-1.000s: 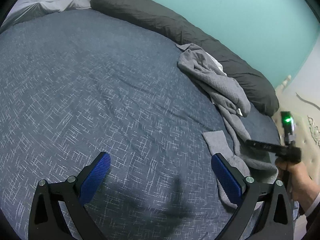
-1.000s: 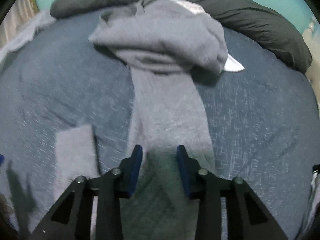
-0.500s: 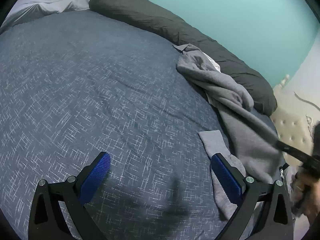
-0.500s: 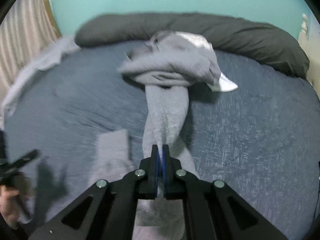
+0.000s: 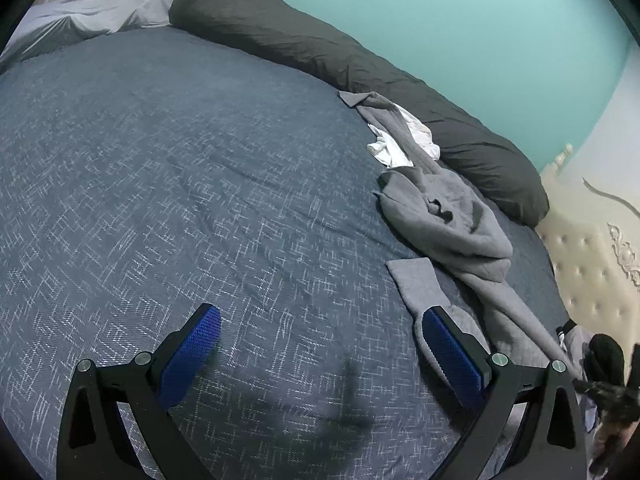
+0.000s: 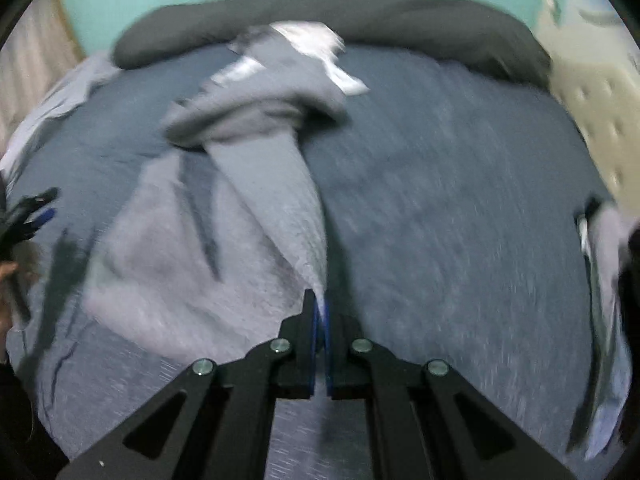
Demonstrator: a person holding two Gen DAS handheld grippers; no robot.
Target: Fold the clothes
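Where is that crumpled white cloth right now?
In the left wrist view, the crumpled white cloth lies far right on the blue bedspread, tucked under the grey sweatpants, beside the dark bolster pillow.

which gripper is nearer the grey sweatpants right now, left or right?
Right. The right gripper is shut on the grey sweatpants; the left gripper is open over the bedspread beside them.

Both the left gripper (image 5: 320,344) and the right gripper (image 6: 320,312) have black triangular-cutout frames, silver screws and blue ribbed pads (image 5: 452,360)

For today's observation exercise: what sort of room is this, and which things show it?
Most likely a bedroom: a bed under a blue patterned bedspread, a long dark bolster pillow along a teal wall, and a cream tufted headboard.
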